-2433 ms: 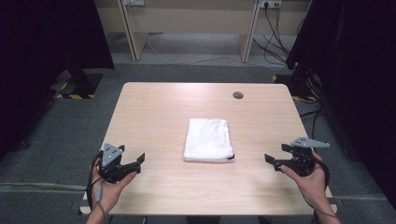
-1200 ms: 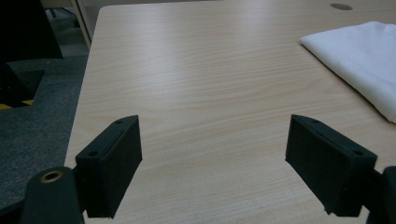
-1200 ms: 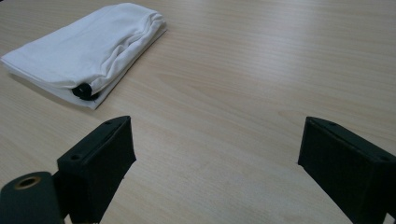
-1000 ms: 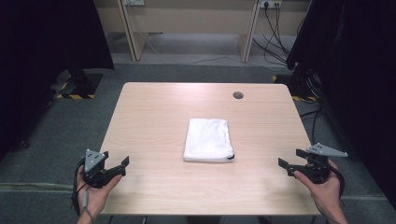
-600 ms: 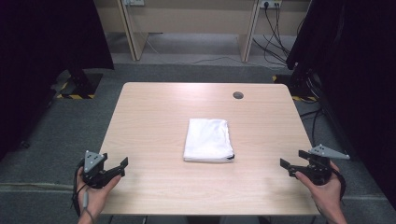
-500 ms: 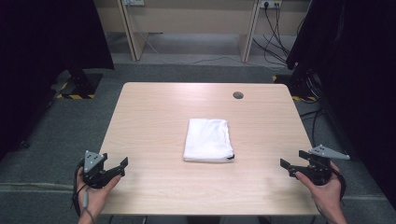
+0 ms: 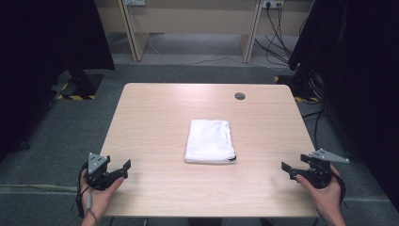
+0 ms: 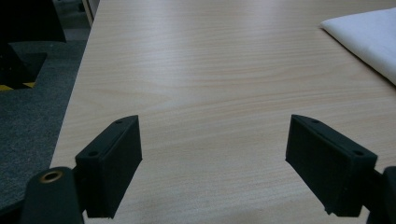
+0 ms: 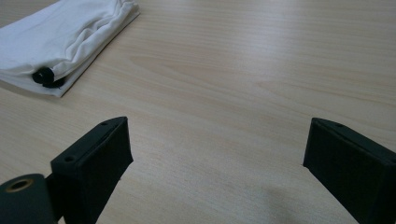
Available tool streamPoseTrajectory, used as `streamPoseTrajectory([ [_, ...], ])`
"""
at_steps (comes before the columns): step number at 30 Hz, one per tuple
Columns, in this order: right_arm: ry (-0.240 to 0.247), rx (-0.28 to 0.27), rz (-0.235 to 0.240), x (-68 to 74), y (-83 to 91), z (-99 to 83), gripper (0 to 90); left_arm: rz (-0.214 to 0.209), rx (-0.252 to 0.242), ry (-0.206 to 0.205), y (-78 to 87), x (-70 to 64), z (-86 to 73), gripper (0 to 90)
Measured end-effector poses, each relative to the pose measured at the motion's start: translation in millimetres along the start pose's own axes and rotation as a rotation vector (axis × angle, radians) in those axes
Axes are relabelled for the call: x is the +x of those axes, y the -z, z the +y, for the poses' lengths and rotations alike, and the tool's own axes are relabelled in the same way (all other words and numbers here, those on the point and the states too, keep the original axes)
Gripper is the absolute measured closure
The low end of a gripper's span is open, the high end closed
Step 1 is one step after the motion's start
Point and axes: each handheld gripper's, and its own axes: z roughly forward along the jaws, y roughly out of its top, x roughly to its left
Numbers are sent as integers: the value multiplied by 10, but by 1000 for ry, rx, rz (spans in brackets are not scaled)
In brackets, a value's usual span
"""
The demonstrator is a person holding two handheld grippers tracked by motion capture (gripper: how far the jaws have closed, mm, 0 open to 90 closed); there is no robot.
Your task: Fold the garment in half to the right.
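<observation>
Mid-counter on the pale wooden counter (image 7: 155, 113) lies a folded white cloth drawstring bag (image 7: 209, 140), flat, well apart from both grippers. Left gripper (image 7: 123, 168) and right gripper (image 7: 288, 170) sit at the near corners, fingers wide open, holding nothing. Bag looks light, soft and floppy; pinch the near hem beside what seems a small black cord stopper (image 9: 44, 76).

lab, black curtains (image 7: 51, 42), floor cables (image 7: 277, 19)
</observation>
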Motion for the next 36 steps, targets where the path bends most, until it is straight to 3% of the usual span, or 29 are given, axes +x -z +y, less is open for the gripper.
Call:
streamPoseTrajectory([
  [36, 6, 21, -12, 47, -148, -93, 74, -23, 23, -25, -97, -77, -53, 178],
])
